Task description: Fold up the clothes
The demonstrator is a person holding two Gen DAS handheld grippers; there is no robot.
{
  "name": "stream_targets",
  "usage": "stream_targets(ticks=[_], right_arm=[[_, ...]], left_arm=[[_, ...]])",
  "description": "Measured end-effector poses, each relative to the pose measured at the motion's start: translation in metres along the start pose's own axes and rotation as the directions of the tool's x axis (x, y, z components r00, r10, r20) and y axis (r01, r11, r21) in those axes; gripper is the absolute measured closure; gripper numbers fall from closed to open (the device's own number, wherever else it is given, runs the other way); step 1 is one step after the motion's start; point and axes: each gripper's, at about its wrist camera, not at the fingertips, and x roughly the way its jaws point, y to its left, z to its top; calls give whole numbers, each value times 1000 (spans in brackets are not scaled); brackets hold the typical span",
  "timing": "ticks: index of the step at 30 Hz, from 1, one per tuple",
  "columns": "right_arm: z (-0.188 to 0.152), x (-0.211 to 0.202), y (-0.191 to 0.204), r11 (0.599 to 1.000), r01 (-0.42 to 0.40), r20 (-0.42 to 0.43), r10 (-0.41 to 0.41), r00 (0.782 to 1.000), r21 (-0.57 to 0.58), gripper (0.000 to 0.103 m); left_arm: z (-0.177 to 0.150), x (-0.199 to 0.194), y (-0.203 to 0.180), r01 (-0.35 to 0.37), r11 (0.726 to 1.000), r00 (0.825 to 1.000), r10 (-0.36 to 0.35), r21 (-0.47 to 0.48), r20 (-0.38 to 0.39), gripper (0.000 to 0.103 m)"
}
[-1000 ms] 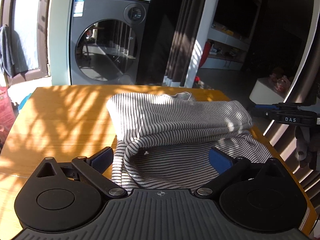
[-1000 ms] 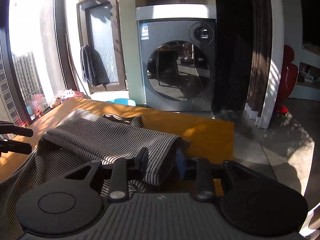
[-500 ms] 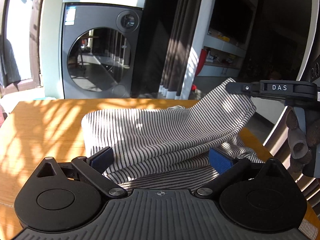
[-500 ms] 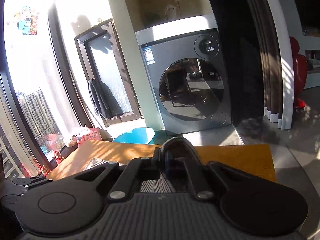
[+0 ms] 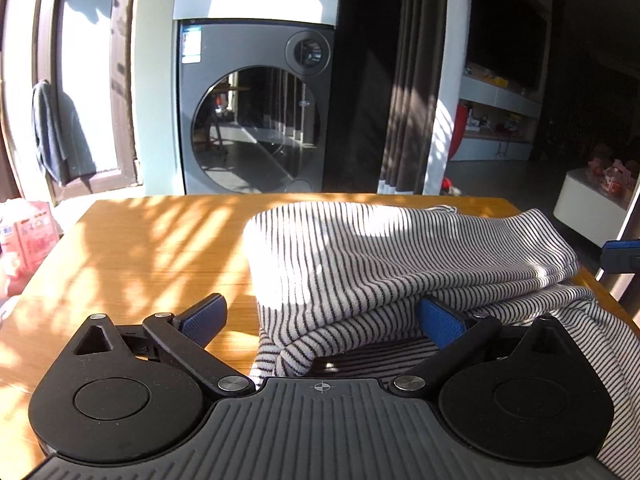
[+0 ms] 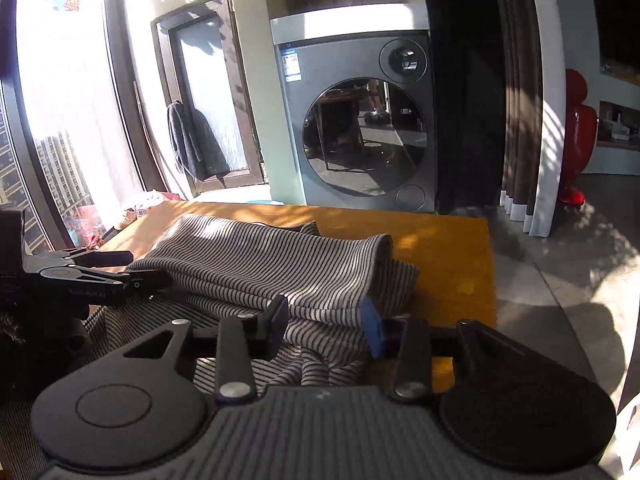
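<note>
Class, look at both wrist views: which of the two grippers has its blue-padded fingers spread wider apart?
The left gripper: its fingers gape wide beside the striped grey-and-white garment on the wooden table. The right gripper is open too, but narrower.

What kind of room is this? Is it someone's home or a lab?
Most likely a home, by a laundry nook. A front-loading washing machine stands beyond the wooden table, curtains hang beside it, and a striped garment lies on the table for folding. High-rise buildings show through the window, so probably an apartment.
</note>
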Motion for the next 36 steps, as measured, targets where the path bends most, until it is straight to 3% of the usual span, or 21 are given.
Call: stream_targets(ticks=[3,6,9,12,14,16,19,22,25,27,31,34,36], right_arm=[[-11,-28,15,997,-8,-15,7,1000,-81,59],[-23,-54,32,987,-29,-45,22,999,-157,57],[-45,-78,56,958,-46,-86,23,996,-285,57],[-71,-97,80,911,-68,-137,13,990,-407,68],[-82,-103,91,904,-70,-148,8,989,-423,68],[-80,-98,88,942,-54,-120,14,993,-332,68],[-63,-73,62,998,-31,-64,27,998,-58,68],[-53,-37,42,984,-106,-96,120,988,146,76],[-48,1,49,985,-105,-127,123,984,139,89],[-42,10,58,999,-46,-110,47,993,14,96],[-31,2,65,984,64,-57,-75,996,-168,96],[-37,-43,71,944,-2,-49,-15,999,-329,91],[-49,-78,78,896,-35,-59,9,998,-442,80]], left_arm=[[1,-4,2,-59,998,998,58,17,35,0],[0,-12,9,-49,999,997,51,-22,55,0],[-3,-31,4,-72,997,994,71,14,89,0],[-17,-58,-7,5,997,996,-12,80,85,0],[-27,-74,-15,62,990,994,-72,127,78,0],[-40,-82,-26,60,978,994,-77,201,79,0],[-43,-84,-38,-16,972,996,-4,232,86,0],[-42,-79,-41,-78,974,997,70,211,46,0],[-43,-80,-35,-97,983,995,97,154,11,0],[-43,-80,-27,-120,989,992,123,90,-25,0],[-45,-83,-9,-135,990,989,132,-37,-73,0],[-45,-85,-2,-125,990,991,120,-71,-66,0],[-44,-83,-1,-114,991,991,109,-71,-75,0]])
